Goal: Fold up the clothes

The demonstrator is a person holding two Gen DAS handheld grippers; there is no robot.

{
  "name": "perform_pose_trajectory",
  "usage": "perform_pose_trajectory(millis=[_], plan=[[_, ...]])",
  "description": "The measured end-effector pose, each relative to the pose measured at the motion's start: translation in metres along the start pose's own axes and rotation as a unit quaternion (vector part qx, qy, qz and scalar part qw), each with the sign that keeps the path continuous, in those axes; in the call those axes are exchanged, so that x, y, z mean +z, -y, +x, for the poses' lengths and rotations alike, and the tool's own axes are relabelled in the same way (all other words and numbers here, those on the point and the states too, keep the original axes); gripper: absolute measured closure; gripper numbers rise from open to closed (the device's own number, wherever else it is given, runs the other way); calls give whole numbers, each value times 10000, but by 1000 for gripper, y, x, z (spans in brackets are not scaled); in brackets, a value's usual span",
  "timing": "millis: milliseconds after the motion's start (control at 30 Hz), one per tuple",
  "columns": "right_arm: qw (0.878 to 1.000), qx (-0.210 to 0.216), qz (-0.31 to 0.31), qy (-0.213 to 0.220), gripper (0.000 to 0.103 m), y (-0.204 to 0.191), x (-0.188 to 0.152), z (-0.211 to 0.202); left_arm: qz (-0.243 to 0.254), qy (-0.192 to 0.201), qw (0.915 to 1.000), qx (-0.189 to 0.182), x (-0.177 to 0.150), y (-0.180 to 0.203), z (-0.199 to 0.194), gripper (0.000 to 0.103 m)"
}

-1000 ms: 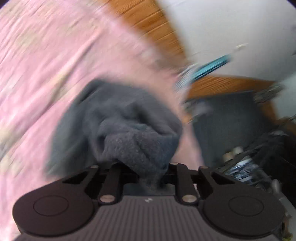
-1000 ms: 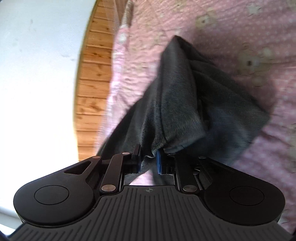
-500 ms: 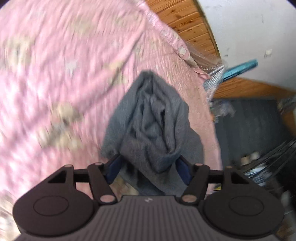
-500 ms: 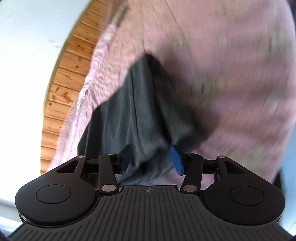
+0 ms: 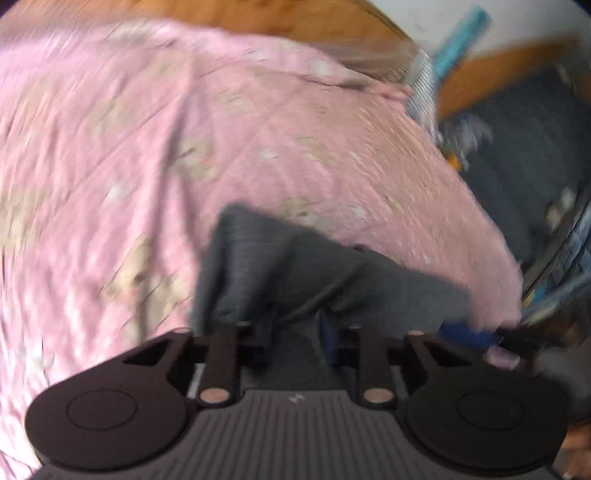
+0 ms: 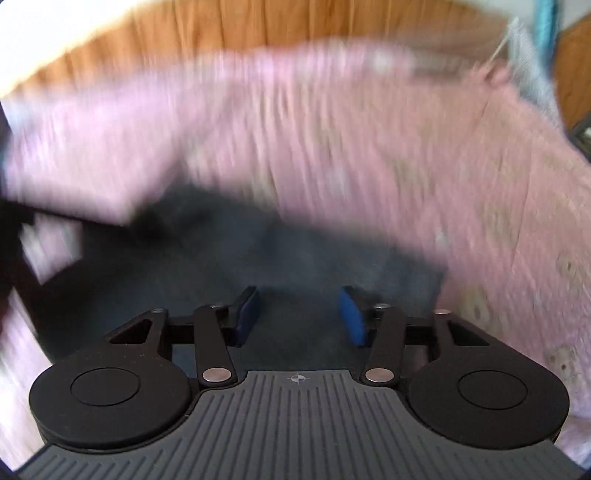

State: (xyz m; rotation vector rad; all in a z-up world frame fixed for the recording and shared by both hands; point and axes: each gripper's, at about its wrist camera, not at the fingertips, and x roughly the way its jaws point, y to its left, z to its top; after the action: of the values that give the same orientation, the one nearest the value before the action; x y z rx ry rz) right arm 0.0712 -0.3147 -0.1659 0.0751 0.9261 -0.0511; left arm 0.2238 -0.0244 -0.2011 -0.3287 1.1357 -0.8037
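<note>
Change: both grippers have let go since a second ago; grey garment (image 5: 295, 273) now lies slack on the bed, no longer hanging from the fingers.
Garment: dark grey fleece, bunched on pink bedspread (image 5: 184, 147), near its edge.
Left gripper (image 5: 293, 341): fingers apart, cloth between them but not pinched.
Right gripper (image 6: 301, 314): fingers wide, hovering over the cloth, nothing held.
Meaning: looks like a fold has been laid down; next likely a re-grip.
Caveat: heavy motion blur, fold lines unreadable.
Surround: wood panelling (image 6: 258, 26) behind the bed.
</note>
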Motion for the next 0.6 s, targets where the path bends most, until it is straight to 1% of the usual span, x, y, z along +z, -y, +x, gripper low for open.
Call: perform_pose_trajectory(millis=[33,67,100,133,167,200,233,300,333,367,400,433,467,500,533,567,600], plan=[[9998,23,-154,-156,72,5,-4,8,-309,18,9995,-117,0,-16,-4,83],[9998,175,-20,-111,71,16,-9,3,-475,62,9987,-186,-1,-23,-12,81],[9995,227,149,-133,68,24,-10,-3,-508,99,9985,-203,-1,-24,-20,79],[9994,239,226,-60,68,29,-8,-12,-485,191,9984,-230,0,-21,-28,67],[9992,250,303,13,67,34,-7,-21,-448,357,9980,-274,2,-15,-35,44],[9989,264,376,99,65,38,-4,-29,-380,510,9973,-360,4,-9,-41,36],[9984,288,435,233,60,39,1,-30,-267,576,9968,-495,8,-2,-39,30],[9966,337,553,501,53,41,11,-33,-86,460,9970,-619,21,9,-23,30],[9958,338,595,609,49,42,15,-33,-27,379,9978,-552,28,12,-11,30],[9964,253,587,562,49,43,17,-22,-8,324,9990,-320,33,11,0,30],[9974,165,630,319,49,48,14,-7,-60,245,9997,60,35,3,7,30],[9977,77,673,77,52,52,12,7,-151,165,9990,392,35,-5,13,31],[9968,40,784,-124,40,58,9,18,-312,86,9974,639,33,-17,15,36],[9930,201,1153,-164,39,71,4,17,-458,32,9960,768,30,-25,14,36],[9879,364,1493,-196,40,81,-1,14,-551,15,9962,673,26,-27,4,37],[9834,536,1723,-199,38,86,-10,7,-598,-20,9966,563,20,-26,-8,37],[9780,706,1952,-202,37,90,-19,0,-641,-20,9970,441,13,-25,-20,35]])
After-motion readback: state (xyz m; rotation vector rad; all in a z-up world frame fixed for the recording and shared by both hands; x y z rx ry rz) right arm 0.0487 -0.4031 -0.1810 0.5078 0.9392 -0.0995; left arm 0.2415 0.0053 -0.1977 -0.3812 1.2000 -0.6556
